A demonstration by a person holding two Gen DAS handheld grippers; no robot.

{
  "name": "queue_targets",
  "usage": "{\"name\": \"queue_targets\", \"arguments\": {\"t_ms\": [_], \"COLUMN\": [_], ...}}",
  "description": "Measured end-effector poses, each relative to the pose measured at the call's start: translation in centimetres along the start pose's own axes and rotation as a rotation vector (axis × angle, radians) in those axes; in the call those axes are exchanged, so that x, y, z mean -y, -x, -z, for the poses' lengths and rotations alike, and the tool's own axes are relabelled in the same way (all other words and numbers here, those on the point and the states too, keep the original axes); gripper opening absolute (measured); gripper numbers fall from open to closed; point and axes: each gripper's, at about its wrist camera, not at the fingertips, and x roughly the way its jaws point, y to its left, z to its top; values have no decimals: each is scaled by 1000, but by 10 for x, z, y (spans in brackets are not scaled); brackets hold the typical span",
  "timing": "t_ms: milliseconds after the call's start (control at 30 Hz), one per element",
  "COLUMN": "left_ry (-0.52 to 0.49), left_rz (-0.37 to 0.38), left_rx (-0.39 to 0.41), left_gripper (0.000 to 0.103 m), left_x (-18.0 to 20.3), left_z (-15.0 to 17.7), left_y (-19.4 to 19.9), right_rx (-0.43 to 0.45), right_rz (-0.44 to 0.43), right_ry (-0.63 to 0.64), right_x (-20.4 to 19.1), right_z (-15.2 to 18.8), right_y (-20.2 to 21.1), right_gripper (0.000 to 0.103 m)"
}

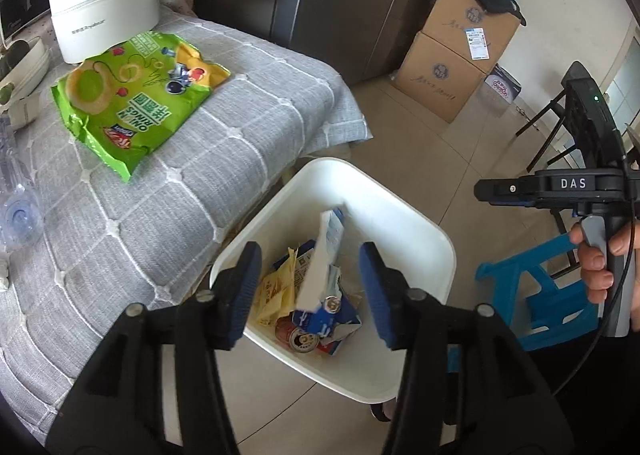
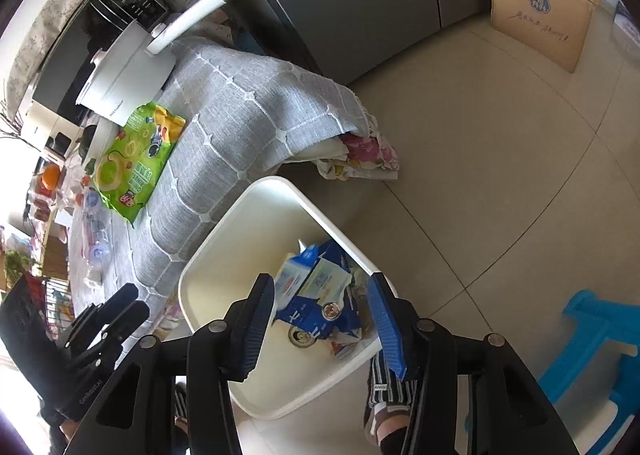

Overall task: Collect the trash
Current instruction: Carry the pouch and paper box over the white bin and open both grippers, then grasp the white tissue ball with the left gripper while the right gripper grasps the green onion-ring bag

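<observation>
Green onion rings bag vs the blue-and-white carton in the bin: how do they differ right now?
The onion rings bag lies flat on the grey tablecloth beside the white pot; the blue-and-white carton stands tilted inside the white bin, atop cans and wrappers. The bag is green, crinkled film; the carton is stiff, with flat faces. The bag is still to be collected; the carton is already binned. Both are empty-looking food packaging, and neither is gripped.
</observation>
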Motion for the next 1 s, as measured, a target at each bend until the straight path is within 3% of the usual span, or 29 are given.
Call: {"name": "queue_targets", "arguments": {"t_ms": [167,300,400,667,1000], "left_ry": [-9,-31,-30,50,196], "left_rz": [-52,-101,-137,-240,-379], "left_rx": [12,22,40,66,66], "left_gripper": [78,87,101,102,102], "left_x": [-6,-11,-21,-78,-172], "left_z": [3,6,10,23,41], "left_y": [11,21,32,67,105], "right_rx": [11,28,53,124,134], "right_rz": [19,37,65,96,47], "right_ry": [-3,5,37,179,290], "right_x": [1,-4,-17,-76,-160], "right_z": [0,-2,-3,-5,-7], "right_y": [4,9,14,24,4], "right_gripper": [58,70,76,82,83]}}
